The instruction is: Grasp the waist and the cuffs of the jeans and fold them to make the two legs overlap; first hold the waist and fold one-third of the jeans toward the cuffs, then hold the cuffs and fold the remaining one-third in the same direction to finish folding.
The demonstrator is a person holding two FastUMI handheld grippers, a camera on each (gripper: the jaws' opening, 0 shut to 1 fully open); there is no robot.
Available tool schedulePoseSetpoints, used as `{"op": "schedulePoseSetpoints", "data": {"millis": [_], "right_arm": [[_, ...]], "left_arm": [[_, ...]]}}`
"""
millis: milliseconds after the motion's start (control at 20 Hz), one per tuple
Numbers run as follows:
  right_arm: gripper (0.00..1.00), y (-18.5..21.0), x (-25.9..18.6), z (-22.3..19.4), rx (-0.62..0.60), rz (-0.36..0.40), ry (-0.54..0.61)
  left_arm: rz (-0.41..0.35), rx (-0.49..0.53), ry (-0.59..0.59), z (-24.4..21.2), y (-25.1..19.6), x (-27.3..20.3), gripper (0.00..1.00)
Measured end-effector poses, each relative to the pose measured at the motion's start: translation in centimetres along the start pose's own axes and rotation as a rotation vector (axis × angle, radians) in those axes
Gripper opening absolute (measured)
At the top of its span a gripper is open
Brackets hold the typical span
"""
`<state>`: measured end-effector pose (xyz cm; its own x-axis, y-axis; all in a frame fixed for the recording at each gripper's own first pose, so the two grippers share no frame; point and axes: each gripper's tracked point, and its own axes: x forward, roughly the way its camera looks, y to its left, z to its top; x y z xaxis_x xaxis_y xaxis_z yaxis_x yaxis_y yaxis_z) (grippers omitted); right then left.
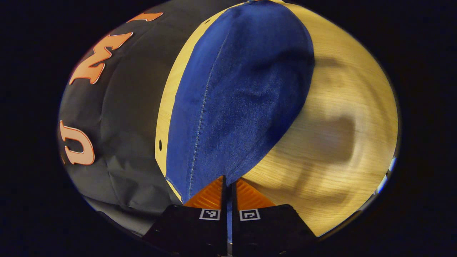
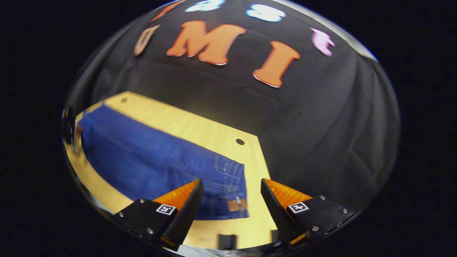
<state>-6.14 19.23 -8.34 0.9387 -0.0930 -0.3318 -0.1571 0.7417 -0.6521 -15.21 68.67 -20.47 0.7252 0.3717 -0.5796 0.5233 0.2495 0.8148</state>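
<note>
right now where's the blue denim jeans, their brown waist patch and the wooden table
blue denim jeans (image 2: 150, 164), right gripper view, mid leg
brown waist patch (image 2: 234, 205), right gripper view, patch centre
light wooden table (image 1: 321, 150), left gripper view, bare top

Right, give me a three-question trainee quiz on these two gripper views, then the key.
1. True or false: the left gripper has its fingers closed on denim of the jeans.
2. Multiple choice: how do the right gripper's fingers stand? A. Open, apart from the jeans. B. Shut on the waistband. C. Shut on a cuff.
3. Fill in: in the right gripper view, the brown patch on the jeans sits at the ____ end, near the table edge.

Key:
1. True: a strip of blue cloth runs between the two closed fingers.
2. A.
3. Waist.
</note>
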Motion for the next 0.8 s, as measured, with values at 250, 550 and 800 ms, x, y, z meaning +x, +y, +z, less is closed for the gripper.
{"op": "schedulePoseSetpoints", "data": {"millis": [250, 550, 800], "right_arm": [[0.98, 4.2, 0.3, -7.2, -0.710, 0.131, 0.052], [0.98, 7.9, 2.8, -13.1, -1.099, 0.278, 0.059], [0.96, 8.5, 5.3, -13.4, -1.139, 0.322, 0.061]], "left_arm": [[0.010, 0.024, 0.008, 0.1, -0.1, 0.1, 0.06], [0.019, 0.034, 0.023, 0.1, -0.2, 0.4, 0.06], [0.011, 0.023, 0.028, 0.3, 0.0, 0.5, 0.05]]}}
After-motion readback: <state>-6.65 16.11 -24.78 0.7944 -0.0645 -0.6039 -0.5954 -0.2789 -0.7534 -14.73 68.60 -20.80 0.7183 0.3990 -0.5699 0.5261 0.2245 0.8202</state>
